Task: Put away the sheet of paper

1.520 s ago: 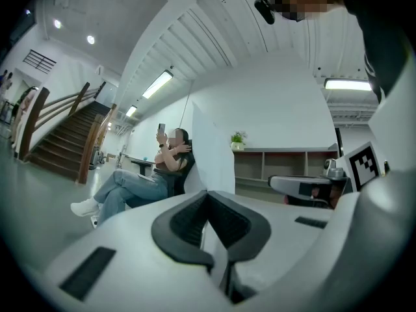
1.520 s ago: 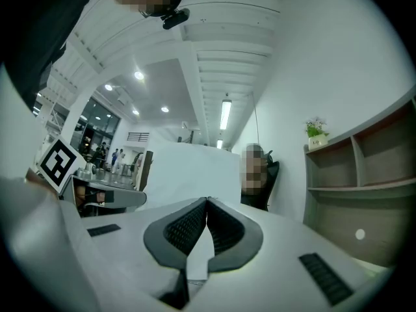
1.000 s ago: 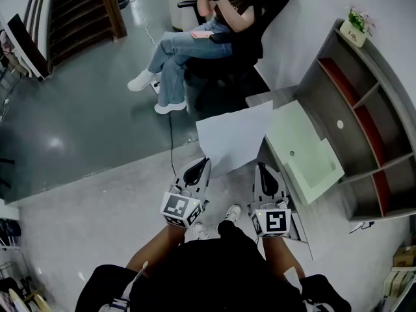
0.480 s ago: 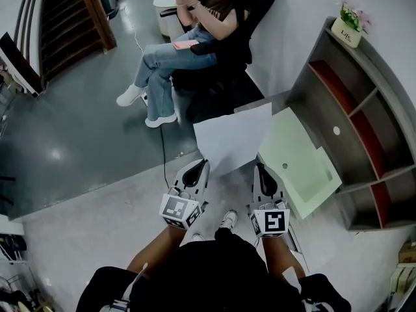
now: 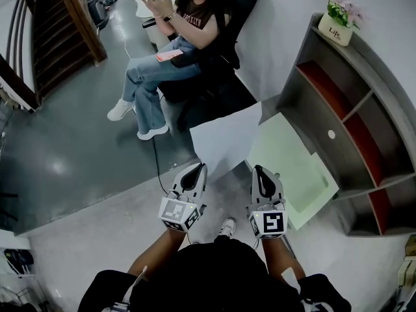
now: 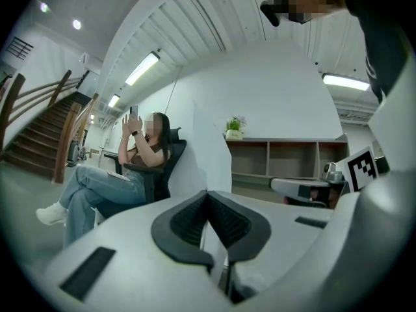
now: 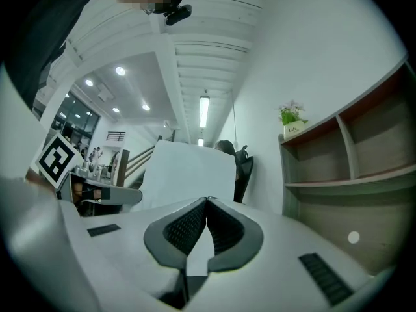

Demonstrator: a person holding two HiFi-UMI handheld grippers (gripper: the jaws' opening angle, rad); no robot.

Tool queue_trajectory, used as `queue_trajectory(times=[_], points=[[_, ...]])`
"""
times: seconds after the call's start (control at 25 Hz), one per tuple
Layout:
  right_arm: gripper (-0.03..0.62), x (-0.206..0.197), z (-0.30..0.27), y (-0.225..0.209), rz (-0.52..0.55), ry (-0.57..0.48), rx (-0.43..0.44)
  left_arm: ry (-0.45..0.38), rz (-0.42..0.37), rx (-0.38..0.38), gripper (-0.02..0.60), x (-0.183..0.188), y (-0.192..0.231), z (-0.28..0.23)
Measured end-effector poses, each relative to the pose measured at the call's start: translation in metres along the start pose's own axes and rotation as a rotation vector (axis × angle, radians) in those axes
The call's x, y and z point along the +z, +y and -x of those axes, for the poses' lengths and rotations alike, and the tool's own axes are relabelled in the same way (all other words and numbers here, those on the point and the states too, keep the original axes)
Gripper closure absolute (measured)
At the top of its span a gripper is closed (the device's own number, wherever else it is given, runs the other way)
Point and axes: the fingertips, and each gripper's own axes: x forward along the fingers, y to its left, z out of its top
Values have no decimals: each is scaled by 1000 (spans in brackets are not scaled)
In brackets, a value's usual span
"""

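The sheet of paper (image 5: 224,142) is held up in the air in front of the person, its near edge caught at two spots. The left gripper (image 5: 200,168) has its fingers (image 6: 188,220) pressed together on the sheet (image 6: 211,151) near the left corner. The right gripper (image 5: 258,170) has its fingers (image 7: 185,229) clamped on it (image 7: 188,168) in the same way near the right corner. Both grips look just as they did a second ago, and the sheet has not slipped in either.

The far right corner of the sheet overlaps the left edge of the pale green bench (image 5: 296,164) in the head view; whether it touches the bench cannot be told. Over the last second the bench has slid leftward in that view. So has the grey shelf unit (image 5: 354,119) behind it, with its red-backed compartments, and more of that unit now shows. The potted plant (image 5: 338,21) stands on top of the unit.

Beyond the sheet, the seated person (image 5: 162,51) in the dark chair (image 5: 224,38) has moved up and left in the view. The staircase (image 5: 62,34) at the upper left has shifted the same way.
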Motion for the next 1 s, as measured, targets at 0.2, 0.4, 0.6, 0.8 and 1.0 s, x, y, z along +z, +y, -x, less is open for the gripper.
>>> queue_trajectory(times=[0.2, 0.4, 0.6, 0.8, 1.0], points=[[572, -5, -7, -27, -7, 0, -14, 8, -1, -14, 575, -2, -8, -29], [572, -7, -12, -49, -9, -7, -30, 10, 1, -22, 575, -2, -12, -51], [572, -8, -16, -65, -2, -1, -59, 11, 4, -45, 575, -1, -14, -71], [572, -9, -28, -88, 10, 10, -103, 16, 9, -89, 575, 1, -14, -103], [572, -13, -44, -120, 27, 25, -192, 40, 20, -184, 575, -8, -18, -152]])
